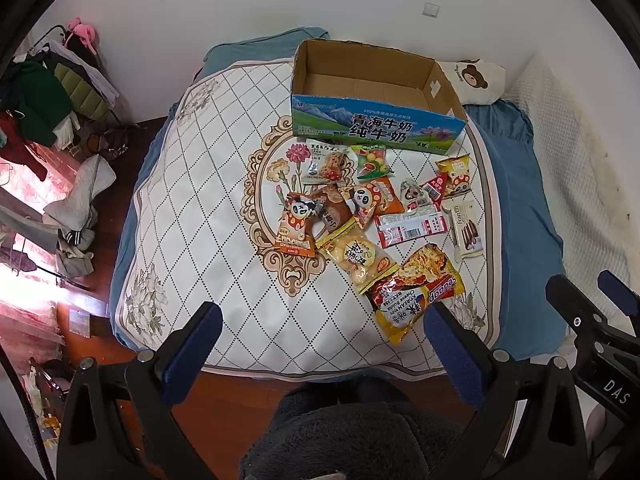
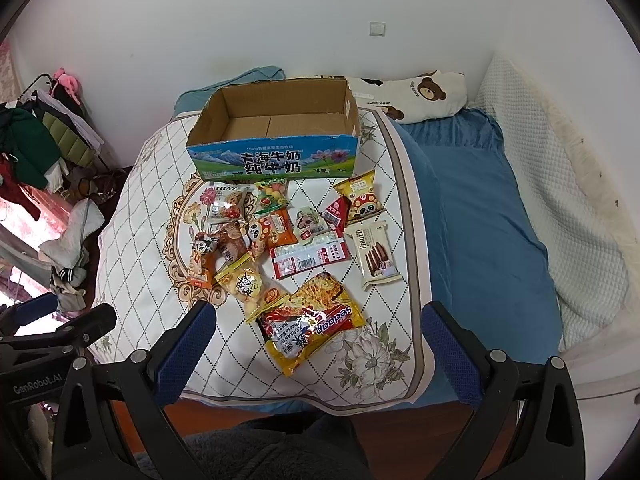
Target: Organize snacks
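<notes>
- Both tools hung near the bed's foot, left gripper (image 1: pixel 322 344) and right gripper (image 2: pixel 318 340) spread wide, gripping nothing; sorting looked unstarted
- Closest to them, before the open blue-printed cardboard milk box (image 2: pixel 276 136), lay one yellow-red crinkly noodle packet (image 2: pixel 310 322), probably the easiest first grab
- About twelve loose packets in all sat before that box, which held nothing, counting one cream biscuit pack (image 2: pixel 374 254)

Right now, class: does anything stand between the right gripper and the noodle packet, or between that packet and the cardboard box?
Nothing visible lies between the right gripper and the noodle packet, which sits nearest its open jaws. Between the packet and the empty cardboard box lie the other snacks, flat on the bedcover, so lifting over them should clear.
</notes>
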Available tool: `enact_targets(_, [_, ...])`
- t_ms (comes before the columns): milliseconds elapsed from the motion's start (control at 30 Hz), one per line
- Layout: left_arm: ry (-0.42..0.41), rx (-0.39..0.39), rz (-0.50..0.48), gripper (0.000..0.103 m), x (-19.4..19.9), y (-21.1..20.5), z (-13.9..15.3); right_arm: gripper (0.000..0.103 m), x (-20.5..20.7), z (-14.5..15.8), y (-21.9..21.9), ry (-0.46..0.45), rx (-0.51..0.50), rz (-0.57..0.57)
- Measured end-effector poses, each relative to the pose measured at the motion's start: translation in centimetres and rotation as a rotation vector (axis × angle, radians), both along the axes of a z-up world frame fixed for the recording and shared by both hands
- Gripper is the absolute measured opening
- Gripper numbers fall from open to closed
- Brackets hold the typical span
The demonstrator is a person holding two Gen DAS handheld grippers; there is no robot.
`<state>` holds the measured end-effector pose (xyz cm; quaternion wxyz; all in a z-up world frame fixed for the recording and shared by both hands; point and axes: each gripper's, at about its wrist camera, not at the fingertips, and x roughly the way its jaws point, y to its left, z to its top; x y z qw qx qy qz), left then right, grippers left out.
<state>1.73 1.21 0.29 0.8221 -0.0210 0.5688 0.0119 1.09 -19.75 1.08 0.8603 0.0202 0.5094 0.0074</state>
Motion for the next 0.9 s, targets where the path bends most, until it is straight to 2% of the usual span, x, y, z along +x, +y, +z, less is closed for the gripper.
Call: enact_targets(900, [-0.009, 0.0, 0.002, 0.103, 0.01, -0.09, 0.31, 0.103, -0.65, 0.46, -0.39, -0.007, 0.009, -0.003])
